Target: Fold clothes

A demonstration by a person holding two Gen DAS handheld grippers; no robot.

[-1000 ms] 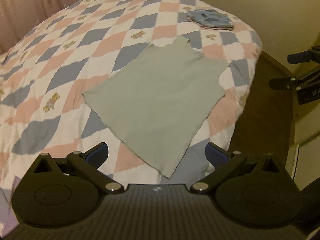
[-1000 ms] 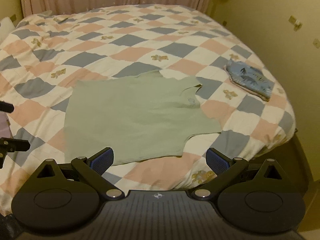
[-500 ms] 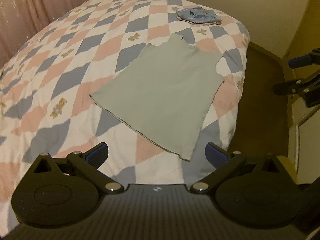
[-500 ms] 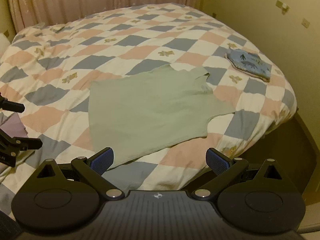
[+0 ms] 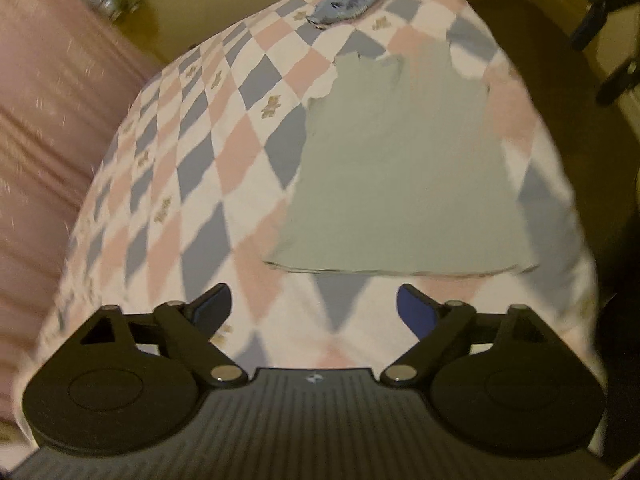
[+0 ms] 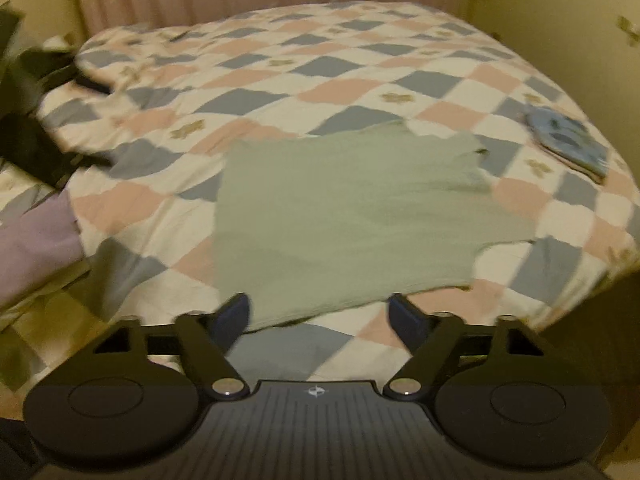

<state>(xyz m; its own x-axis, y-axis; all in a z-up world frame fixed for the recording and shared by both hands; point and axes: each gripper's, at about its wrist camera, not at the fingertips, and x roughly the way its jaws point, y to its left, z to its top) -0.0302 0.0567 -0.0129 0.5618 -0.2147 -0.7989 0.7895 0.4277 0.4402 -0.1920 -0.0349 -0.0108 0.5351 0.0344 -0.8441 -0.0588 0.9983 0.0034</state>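
Both tongs, left [image 5: 314, 306] and right [image 6: 318, 314], hover wide open and empty above the flat green shirt [image 6: 344, 216].

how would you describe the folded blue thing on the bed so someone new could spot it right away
Start at the bed's checked quilt of pink, blue-grey and white diamonds. Go past the plain green shirt lying flat, toward the far corner. There sits the small folded blue garment, the only patterned blue bundle.
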